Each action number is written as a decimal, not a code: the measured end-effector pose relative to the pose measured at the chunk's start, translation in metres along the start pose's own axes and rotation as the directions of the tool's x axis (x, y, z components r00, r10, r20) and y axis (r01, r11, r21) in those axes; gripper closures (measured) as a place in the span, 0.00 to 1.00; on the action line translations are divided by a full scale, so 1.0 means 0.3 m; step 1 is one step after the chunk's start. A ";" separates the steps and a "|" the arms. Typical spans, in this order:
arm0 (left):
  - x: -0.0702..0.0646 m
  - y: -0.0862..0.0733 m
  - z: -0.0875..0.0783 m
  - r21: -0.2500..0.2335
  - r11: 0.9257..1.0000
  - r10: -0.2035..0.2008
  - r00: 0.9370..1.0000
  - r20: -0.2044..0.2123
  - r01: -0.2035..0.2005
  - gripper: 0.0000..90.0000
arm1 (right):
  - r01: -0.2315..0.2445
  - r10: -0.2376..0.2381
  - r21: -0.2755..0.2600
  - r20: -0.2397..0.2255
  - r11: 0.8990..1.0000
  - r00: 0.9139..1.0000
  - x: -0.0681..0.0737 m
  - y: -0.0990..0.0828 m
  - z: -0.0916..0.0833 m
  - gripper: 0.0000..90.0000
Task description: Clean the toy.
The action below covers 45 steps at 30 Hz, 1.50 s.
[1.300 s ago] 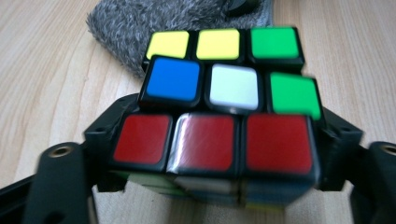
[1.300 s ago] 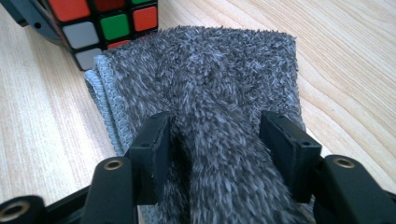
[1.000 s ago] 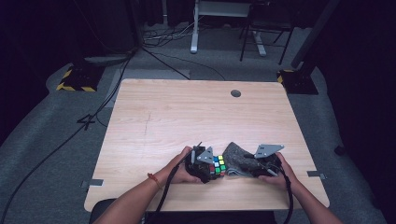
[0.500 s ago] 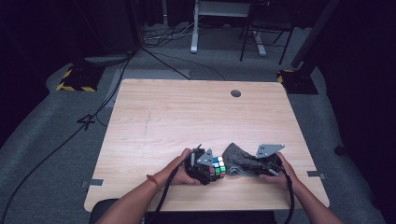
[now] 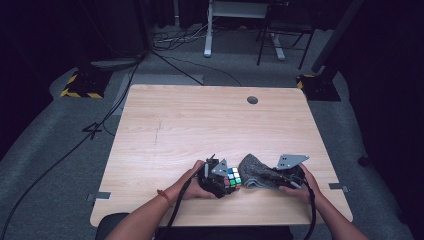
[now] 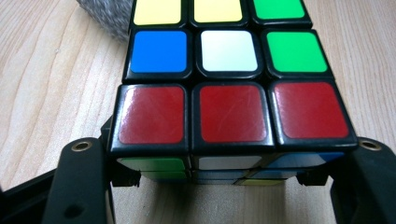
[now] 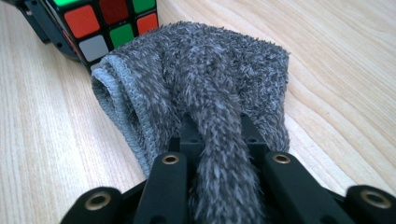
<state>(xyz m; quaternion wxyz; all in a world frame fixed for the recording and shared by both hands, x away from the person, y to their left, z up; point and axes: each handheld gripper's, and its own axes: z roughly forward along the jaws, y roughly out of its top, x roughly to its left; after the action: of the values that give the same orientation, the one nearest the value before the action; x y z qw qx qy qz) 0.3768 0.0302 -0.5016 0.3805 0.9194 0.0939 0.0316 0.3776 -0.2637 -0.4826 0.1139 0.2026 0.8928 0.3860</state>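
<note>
Cube [image 6: 229, 93] clamped in left claw [image 6: 224, 175] — cloth [image 7: 201, 98] touching.

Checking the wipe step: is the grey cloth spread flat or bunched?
Bunched: the grey cloth lies folded, pinched in the right gripper.

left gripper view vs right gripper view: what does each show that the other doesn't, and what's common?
Left gripper view: the left gripper shut on the puzzle cube, one jaw on each side; the face toward the camera has a red near row, then blue, white, green.

Right gripper view: the right gripper shut on a fold of the grey cloth, whose jaws have just been closing; the stitched hem curls at one edge.

Both: the cube, the cloth (just a corner in the left gripper view) and the wooden table on which both rest.
</note>
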 end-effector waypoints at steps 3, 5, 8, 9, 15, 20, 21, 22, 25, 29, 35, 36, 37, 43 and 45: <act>-0.001 0.002 -0.002 0.007 1.000 -0.001 1.000 -0.001 0.001 0.37 | -0.004 0.004 -0.011 0.000 1.000 1.000 -0.003 0.002 -0.004 0.86; -0.004 0.007 -0.006 0.024 1.000 0.005 1.000 -0.004 -0.005 0.37 | -0.006 0.007 -0.023 0.006 1.000 1.000 -0.005 0.006 -0.014 0.86; -0.014 0.020 -0.012 0.053 0.998 0.024 1.000 -0.012 -0.024 0.37 | -0.006 0.006 -0.052 0.006 0.999 1.000 -0.008 0.019 -0.035 0.86; -0.019 0.025 -0.017 0.058 0.998 0.032 0.999 -0.021 -0.031 0.37 | -0.007 0.007 -0.071 0.000 0.997 1.000 -0.008 0.026 -0.046 0.86; -0.028 0.047 -0.054 0.042 0.998 0.057 0.997 -0.042 -0.055 0.37 | 0.006 -0.010 -0.141 -0.028 0.990 1.000 0.012 0.077 -0.100 0.86; -0.025 0.061 -0.073 0.041 0.997 0.075 0.994 -0.073 -0.072 0.37 | 0.038 -0.046 -0.157 -0.049 0.987 0.998 0.046 0.120 -0.111 0.86; -0.026 0.063 -0.076 0.046 0.997 0.073 0.994 -0.078 -0.069 0.37 | 0.045 -0.054 -0.159 -0.054 0.986 0.997 0.054 0.129 -0.112 0.86; -0.025 0.065 -0.079 0.045 0.996 0.075 0.994 -0.075 -0.072 0.37 | 0.048 -0.059 -0.164 -0.063 0.985 0.996 0.061 0.137 -0.111 0.86; -0.029 0.072 -0.081 0.058 0.995 0.086 0.993 -0.083 -0.082 0.37 | 0.072 -0.085 -0.165 -0.072 0.984 0.994 0.085 0.164 -0.109 0.86; -0.036 0.080 -0.083 0.060 0.994 0.094 0.993 -0.075 -0.090 0.37 | 0.089 -0.106 -0.176 -0.092 0.980 0.990 0.108 0.203 -0.107 0.86; -0.050 0.092 -0.088 0.052 0.992 0.116 0.991 -0.068 -0.112 0.37 | 0.133 -0.149 -0.126 -0.127 0.983 0.981 0.153 0.244 -0.063 0.86; -0.051 0.092 -0.087 0.054 0.992 0.117 0.991 -0.068 -0.113 0.37 | 0.136 -0.151 -0.122 -0.126 0.983 0.980 0.157 0.248 -0.058 0.85; -0.052 0.091 -0.086 0.055 0.992 0.118 0.990 -0.072 -0.114 0.37 | 0.137 -0.152 -0.119 -0.125 0.983 0.980 0.159 0.254 -0.053 0.85; -0.042 0.086 -0.098 0.051 0.994 0.100 0.991 -0.091 -0.096 0.37 | 0.172 -0.180 -0.081 -0.098 0.982 0.979 0.160 0.292 -0.033 0.85; -0.040 0.084 -0.104 0.049 0.994 0.105 0.990 -0.091 -0.101 0.37 | 0.165 -0.171 -0.076 -0.090 0.983 0.981 0.151 0.284 -0.028 0.85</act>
<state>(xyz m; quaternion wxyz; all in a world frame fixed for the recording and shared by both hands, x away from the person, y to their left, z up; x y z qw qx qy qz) 0.3649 0.0321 -0.4615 0.3529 0.9289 0.0645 0.0919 0.3574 -0.1957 -0.4164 0.1101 0.1036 0.8973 0.4147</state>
